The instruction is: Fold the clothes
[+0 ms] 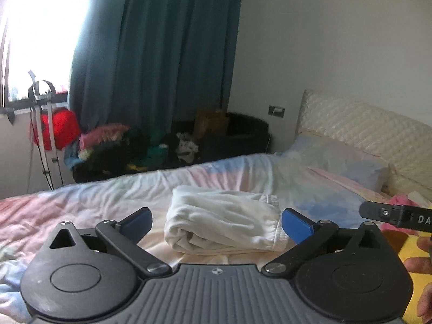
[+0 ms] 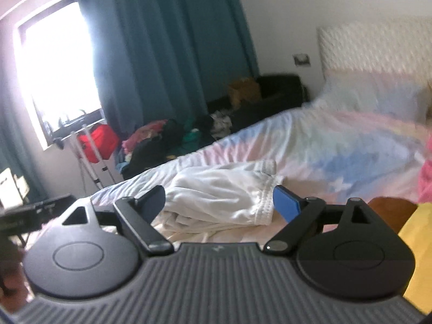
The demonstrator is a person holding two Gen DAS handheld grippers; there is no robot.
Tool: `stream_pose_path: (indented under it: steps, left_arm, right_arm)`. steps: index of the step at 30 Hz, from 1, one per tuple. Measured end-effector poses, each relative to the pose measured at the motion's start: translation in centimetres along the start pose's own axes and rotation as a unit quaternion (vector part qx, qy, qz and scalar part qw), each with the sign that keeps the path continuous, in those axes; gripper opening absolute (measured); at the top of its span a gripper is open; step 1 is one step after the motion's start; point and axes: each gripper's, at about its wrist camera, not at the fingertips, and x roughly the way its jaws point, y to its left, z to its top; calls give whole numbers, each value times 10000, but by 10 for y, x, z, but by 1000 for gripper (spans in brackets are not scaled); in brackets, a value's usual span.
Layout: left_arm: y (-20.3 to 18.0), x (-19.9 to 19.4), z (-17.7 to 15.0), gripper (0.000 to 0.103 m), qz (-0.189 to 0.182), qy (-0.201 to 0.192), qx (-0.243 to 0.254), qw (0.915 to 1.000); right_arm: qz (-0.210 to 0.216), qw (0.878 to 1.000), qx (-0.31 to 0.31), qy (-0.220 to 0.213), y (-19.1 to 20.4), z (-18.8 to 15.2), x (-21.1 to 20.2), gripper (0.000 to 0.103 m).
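Note:
A white garment (image 1: 224, 220) lies folded into a compact bundle on the pastel bedspread (image 1: 81, 202). It also shows in the right wrist view (image 2: 221, 194). My left gripper (image 1: 217, 222) is open and empty, its blue-padded fingers spread just in front of the bundle. My right gripper (image 2: 218, 201) is open and empty too, held close before the bundle's hemmed edge. Part of the right gripper (image 1: 397, 216) shows at the right edge of the left wrist view.
A pillow (image 1: 337, 159) and quilted headboard (image 1: 364, 127) lie at the right. Pink (image 1: 402, 199) and yellow (image 2: 418, 243) clothes sit at the bed's right side. Beyond the bed are a clothes pile (image 1: 121, 148), a dark chair (image 1: 237, 132), a drying rack (image 1: 46, 124) and teal curtains (image 1: 156, 54).

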Motion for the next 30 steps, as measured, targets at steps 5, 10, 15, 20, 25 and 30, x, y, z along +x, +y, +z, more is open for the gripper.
stream_pose_path:
  steps: [5, 10, 15, 20, 25, 30]
  left_arm:
    - [-11, -45, -13, 103, 169, -172, 14, 9997]
    - [-21, -80, -26, 103, 327, -316, 123, 9989]
    - [-25, -105, -38, 103, 428, -481, 227, 9977]
    - [-23, -115, -51, 103, 464, -541, 150, 9973]
    - [-16, -114, -61, 103, 442, -449, 91, 9980]
    - [-6, -109, -68, 103, 472, -340, -13, 9983]
  right_arm:
    - [128, 9994, -97, -292, 16, -12, -35, 88]
    - [121, 9988, -253, -397, 31, -29, -55, 88]
    - [-51, 9977, -515, -434, 42, -48, -63, 88]
    - [-285, 9967, -673, -353, 52, -61, -62, 88]
    - [-572, 9938, -868, -403, 61, -74, -59, 88]
    - [-557, 9946, -790, -378, 61, -79, -61, 88]
